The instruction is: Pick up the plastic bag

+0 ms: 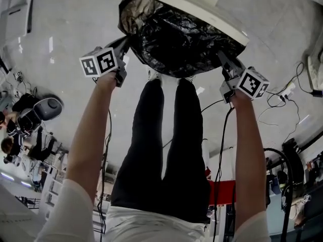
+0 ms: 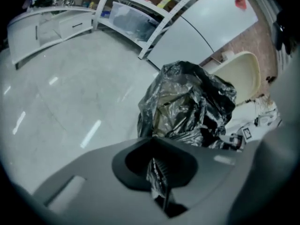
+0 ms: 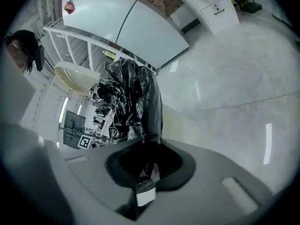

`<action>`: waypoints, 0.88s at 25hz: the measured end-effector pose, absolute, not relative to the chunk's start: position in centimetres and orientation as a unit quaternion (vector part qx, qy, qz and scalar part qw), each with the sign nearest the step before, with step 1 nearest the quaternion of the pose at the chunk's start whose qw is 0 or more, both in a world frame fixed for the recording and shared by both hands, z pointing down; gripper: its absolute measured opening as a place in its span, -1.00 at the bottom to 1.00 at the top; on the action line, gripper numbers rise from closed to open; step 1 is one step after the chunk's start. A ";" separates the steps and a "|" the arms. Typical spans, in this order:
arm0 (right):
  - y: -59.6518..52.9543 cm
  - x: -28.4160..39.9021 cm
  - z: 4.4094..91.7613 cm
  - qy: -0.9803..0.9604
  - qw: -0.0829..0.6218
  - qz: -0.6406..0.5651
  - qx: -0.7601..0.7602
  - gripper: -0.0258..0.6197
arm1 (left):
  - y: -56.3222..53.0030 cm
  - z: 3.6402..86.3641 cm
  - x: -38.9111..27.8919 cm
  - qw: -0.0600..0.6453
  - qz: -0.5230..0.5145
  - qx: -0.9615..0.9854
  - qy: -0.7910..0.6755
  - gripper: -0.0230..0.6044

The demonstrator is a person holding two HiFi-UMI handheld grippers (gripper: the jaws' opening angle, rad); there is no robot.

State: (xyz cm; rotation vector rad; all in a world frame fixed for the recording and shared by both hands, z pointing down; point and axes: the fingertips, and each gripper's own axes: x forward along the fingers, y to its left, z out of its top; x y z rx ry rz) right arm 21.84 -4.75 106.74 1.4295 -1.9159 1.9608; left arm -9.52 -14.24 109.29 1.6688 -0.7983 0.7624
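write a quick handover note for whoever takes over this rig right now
Left hand-held gripper: shut on a fold at the left edge of the black plastic bag.
Right hand-held gripper: shut on its right edge.
Bag: spread between both, in front of the person's legs.
Done: both grips made.
Left: lift it; whether it already hangs free, I cannot tell.

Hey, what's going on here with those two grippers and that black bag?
A person standing on a pale floor holds a gripper in each hand. The left gripper and the right gripper are each shut on an edge of the crumpled black plastic bag, which spreads between them in front of the person's legs. Whether the bag is clear of the floor cannot be told.
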 end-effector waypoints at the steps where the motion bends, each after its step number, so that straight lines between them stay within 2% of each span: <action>1: -4.6 21.9 106.4 -0.619 0.035 0.628 0.470 -0.90 | -14.1 108.9 -9.6 0.534 0.327 0.703 -0.338 -0.91; 12: -3.2 21.3 97.8 -0.624 0.104 0.593 0.497 -0.92 | -11.2 99.9 -11.3 0.510 0.351 0.714 -0.326 -0.91; 22: -2.1 18.4 88.7 -0.640 0.117 0.564 0.509 -0.92 | -9.5 90.5 -11.6 0.493 0.323 0.740 -0.324 -0.91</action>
